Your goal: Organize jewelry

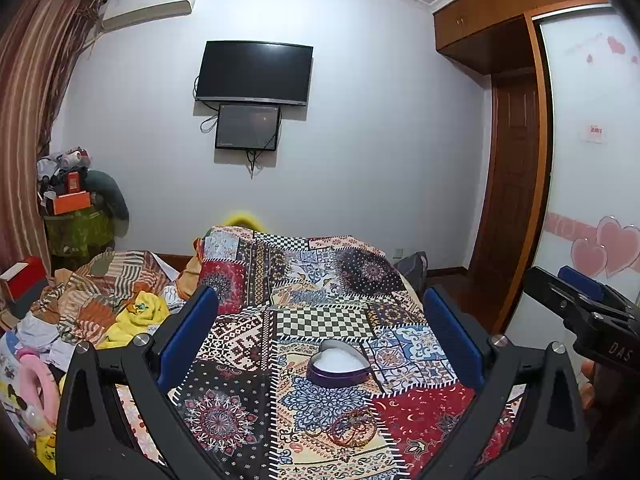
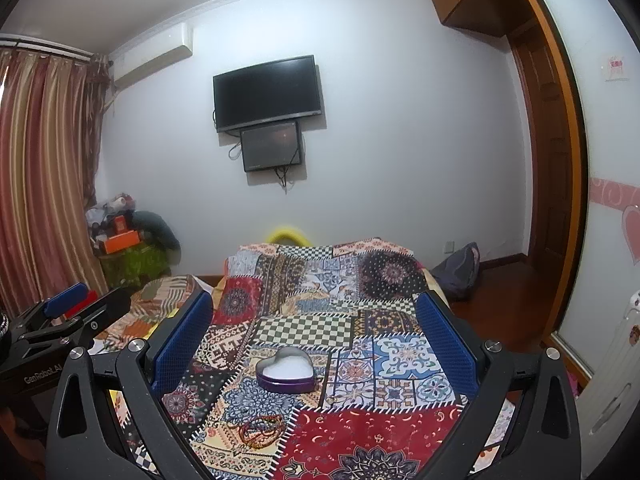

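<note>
A purple heart-shaped tin (image 1: 338, 364) with a white lining stands open on the patchwork cloth (image 1: 320, 280); it also shows in the right wrist view (image 2: 286, 370). A small heap of beaded bracelets (image 1: 352, 428) lies on the cloth just in front of the tin, and shows in the right wrist view (image 2: 258, 430) too. My left gripper (image 1: 320, 304) is open and empty, held above the cloth behind the jewelry. My right gripper (image 2: 316, 308) is open and empty, likewise raised. Each gripper appears at the edge of the other's view.
The cloth covers a raised surface. Left of it lies a heap of clothes and bedding (image 1: 112, 300), a red box (image 1: 24, 284) and a pink ring toy (image 1: 36, 384). A dark bag (image 2: 460, 272) sits on the wooden floor at right. A TV (image 1: 254, 72) hangs on the far wall.
</note>
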`<control>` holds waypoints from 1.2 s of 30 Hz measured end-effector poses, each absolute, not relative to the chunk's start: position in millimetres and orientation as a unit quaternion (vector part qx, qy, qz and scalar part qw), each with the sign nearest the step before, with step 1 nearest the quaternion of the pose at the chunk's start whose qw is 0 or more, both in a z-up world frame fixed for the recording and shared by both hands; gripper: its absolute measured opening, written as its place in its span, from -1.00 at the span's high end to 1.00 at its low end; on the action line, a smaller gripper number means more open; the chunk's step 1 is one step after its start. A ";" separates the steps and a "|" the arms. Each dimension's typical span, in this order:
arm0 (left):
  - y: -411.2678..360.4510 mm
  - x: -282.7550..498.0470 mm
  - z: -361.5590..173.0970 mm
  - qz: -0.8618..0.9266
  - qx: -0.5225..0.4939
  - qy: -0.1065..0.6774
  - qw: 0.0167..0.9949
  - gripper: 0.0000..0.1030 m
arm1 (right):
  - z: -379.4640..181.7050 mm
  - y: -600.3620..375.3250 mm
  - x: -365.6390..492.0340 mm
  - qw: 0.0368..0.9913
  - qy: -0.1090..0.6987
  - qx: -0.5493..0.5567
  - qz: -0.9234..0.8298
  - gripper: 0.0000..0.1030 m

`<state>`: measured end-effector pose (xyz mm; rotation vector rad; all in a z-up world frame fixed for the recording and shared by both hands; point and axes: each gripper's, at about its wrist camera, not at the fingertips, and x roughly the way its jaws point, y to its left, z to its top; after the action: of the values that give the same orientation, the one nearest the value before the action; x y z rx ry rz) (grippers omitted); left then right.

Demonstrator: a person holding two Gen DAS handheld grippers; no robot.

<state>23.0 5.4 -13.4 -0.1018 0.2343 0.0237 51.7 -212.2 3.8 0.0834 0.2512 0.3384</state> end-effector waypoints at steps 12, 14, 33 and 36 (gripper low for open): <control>27.8 69.1 -67.0 0.049 -0.049 0.213 0.975 -0.98 | -57.1 -198.7 102.1 0.958 0.244 0.017 0.152 -0.96; 32.7 78.1 -80.5 0.045 -0.051 0.240 0.968 -0.92 | -65.0 -196.8 107.1 0.953 0.260 0.011 0.155 -0.96; 44.5 120.8 -187.0 -0.026 -0.109 0.440 0.891 0.18 | -135.2 -161.5 138.8 0.893 0.381 -0.029 0.236 0.00; 38.5 120.2 -191.3 -0.042 -0.112 0.448 0.886 0.18 | -142.6 -157.3 141.7 0.884 0.396 -0.033 0.245 0.09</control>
<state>120.2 38.5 -191.3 -0.2320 0.9306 -0.0869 141.7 -157.3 -142.6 -0.0695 0.8233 0.5102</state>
